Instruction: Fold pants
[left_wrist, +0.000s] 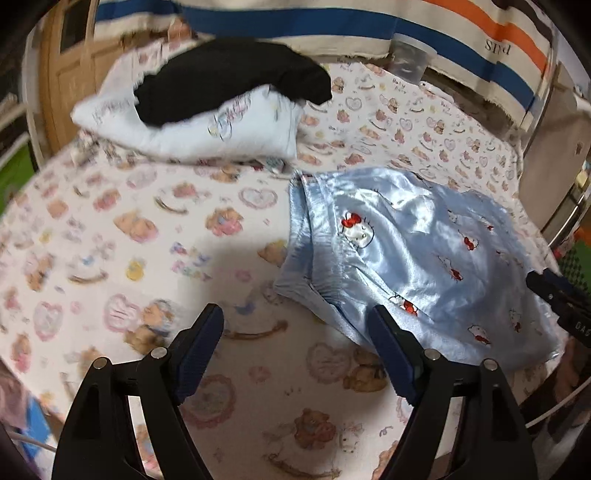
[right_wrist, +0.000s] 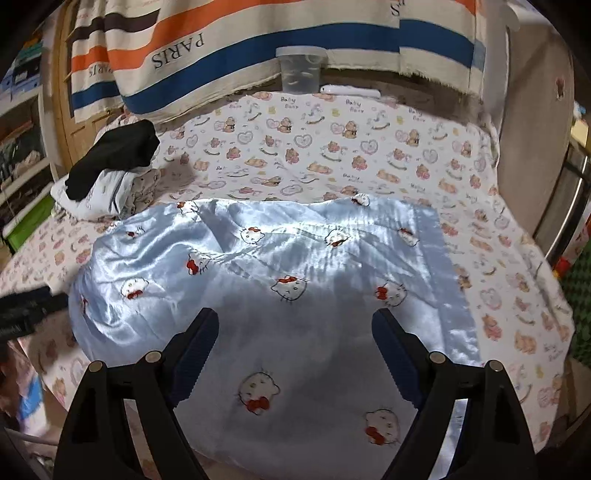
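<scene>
The pants (right_wrist: 280, 280) lie spread on the bed (right_wrist: 369, 147), pale blue satin printed with white cat faces wearing red bows; my right tool (right_wrist: 293, 332) hangs directly over them with its jaws wide apart and nothing between them, while my left tool (left_wrist: 297, 332) hovers beside their gathered edge, also spread wide and holding nothing, its right finger (left_wrist: 391, 354) just over the cloth; I judge the fabric to be very light, limp and slippery, since it shines and lies in soft ripples; it will likely slide off itself when folded and will not hold a crease without being pressed flat; a pinch through one layer might slip, so I would take it at a thicker part, the bunched waistband (left_wrist: 306, 236) on my left side or a hemmed edge (right_wrist: 447, 266) on my right side, closing the pads firmly on a doubled edge; nothing here is fragile, though the satin could snag on the ribbed pads; as for writing, the striped cloth (right_wrist: 229, 55) hanging behind the bed reads "PARIS"; the sheet is printed with bears, hearts and the words "Baby Bear" repeated; a folded stack (right_wrist: 110, 173), black on white, sits well apart at the far left corner; a clear plastic tub (right_wrist: 300, 70) stands at the back edge, its markings too faint to read
</scene>
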